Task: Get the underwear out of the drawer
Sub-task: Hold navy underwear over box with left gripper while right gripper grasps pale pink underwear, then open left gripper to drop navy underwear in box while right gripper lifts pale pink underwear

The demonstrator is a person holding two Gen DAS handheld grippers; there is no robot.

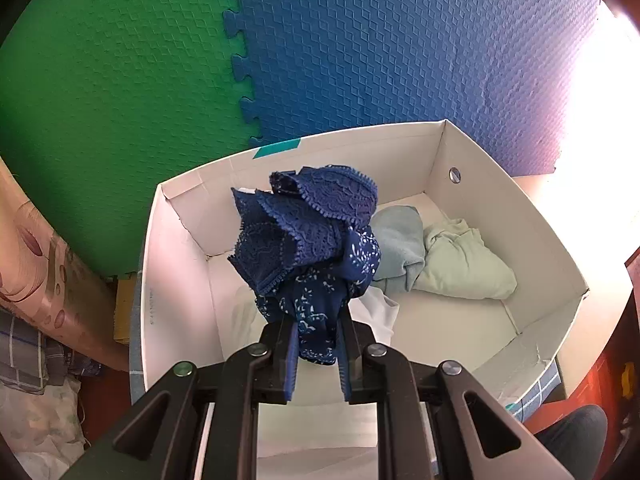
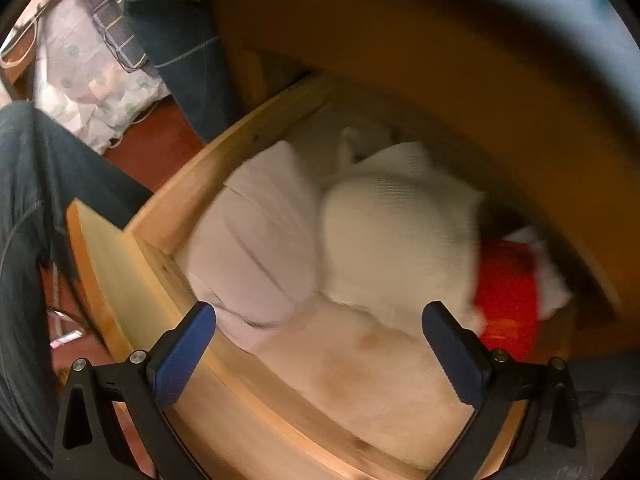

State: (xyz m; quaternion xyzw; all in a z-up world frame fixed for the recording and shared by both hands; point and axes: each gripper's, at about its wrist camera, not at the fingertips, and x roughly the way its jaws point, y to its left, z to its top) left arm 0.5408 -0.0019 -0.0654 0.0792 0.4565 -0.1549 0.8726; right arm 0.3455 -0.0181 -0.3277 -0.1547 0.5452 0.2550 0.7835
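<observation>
So the left gripper (image 1: 316, 344) is clamped tight on a bunched navy pair (image 1: 308, 240), lace part flopping up top, and it's held right over the white box (image 1: 556, 248). My guess is that's the drop spot, since the box already has a pale blue piece (image 1: 400, 240), a mint one (image 1: 464, 264) and something white (image 1: 380, 312) lying on its floor.

Meanwhile the right gripper (image 2: 320, 344) hangs over the wooden drawer (image 2: 160, 216) with jaws spread wide, gripping nothing, probably lined up for the next grab. It's a blurry view, but the drawer holds whitish folded stuff (image 2: 260, 236) and something red (image 2: 508, 296) at the right.
</observation>
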